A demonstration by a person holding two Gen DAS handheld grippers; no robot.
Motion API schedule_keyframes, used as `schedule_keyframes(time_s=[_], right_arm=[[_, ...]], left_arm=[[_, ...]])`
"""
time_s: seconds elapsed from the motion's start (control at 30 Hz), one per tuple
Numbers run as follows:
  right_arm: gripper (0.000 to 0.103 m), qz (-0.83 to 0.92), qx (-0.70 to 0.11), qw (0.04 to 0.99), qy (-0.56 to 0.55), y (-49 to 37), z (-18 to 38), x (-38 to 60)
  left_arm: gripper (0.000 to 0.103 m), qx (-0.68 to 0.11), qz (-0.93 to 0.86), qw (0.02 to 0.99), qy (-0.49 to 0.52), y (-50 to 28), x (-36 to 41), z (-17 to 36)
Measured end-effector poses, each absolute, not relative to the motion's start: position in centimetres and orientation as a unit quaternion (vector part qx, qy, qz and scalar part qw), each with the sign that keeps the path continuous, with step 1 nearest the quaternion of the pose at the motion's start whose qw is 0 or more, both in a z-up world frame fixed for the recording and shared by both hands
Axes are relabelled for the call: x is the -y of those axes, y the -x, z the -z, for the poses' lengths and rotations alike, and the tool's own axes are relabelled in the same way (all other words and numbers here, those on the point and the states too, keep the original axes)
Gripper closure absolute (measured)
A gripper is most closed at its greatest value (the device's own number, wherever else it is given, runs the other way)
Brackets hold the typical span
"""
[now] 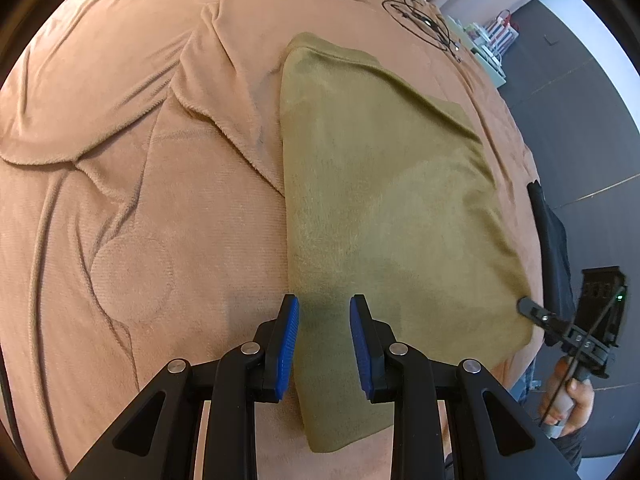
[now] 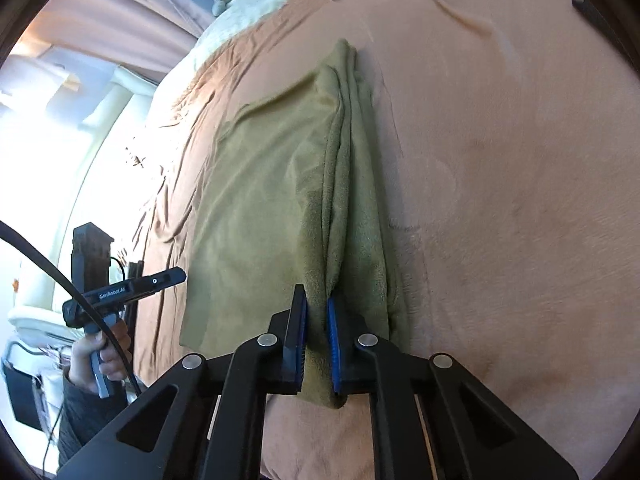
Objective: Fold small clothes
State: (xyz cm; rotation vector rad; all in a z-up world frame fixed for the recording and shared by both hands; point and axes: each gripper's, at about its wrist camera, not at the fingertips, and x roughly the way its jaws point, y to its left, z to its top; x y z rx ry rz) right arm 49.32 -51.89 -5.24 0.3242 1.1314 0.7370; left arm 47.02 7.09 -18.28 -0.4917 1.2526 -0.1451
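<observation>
Olive-green fleece garment [image 1: 384, 184], already folded into a panel, lies on the salmon-pink bed blanket [image 1: 132, 184]. My right gripper [image 2: 317, 334] pinches its layered edge; my left gripper [image 1: 324, 344] hovers, jaws apart. Further folds remain, I judge.

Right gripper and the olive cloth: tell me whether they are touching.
Touching. The right wrist view shows the right gripper with its fingers pinching a bunched edge of the olive cloth.

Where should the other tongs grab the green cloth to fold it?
Grab the olive-green cloth at its near corner, coming in low from the bedspread side. That edge lies flat and free, while the right tongs already pinch the opposite bunched edge.
</observation>
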Motion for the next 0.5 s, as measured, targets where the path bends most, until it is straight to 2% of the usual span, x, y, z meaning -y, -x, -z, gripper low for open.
schedule_keyframes(time_s=[0.2,0.37,0.43,0.5], right_arm=[[0.097,-0.313,-0.522,0.784,-0.118,-48.4,5.2,50.9],[0.092,-0.302,-0.539,0.78,-0.097,-48.5,5.5,49.1],[0.085,-0.307,-0.535,0.782,-0.088,-48.3,5.0,48.9],[0.073,-0.302,-0.533,0.786,-0.08,-48.2,4.7,49.0]], left_arm=[[0.075,-0.59,0.073,0.771,0.229,-47.3,-6.7,19.1],[0.075,-0.6,0.079,0.758,0.241,-47.2,-6.7,20.3],[0.075,-0.605,0.085,0.753,0.245,-47.0,-6.7,20.6],[0.075,-0.61,0.089,0.749,0.242,-46.7,-6.6,20.7]])
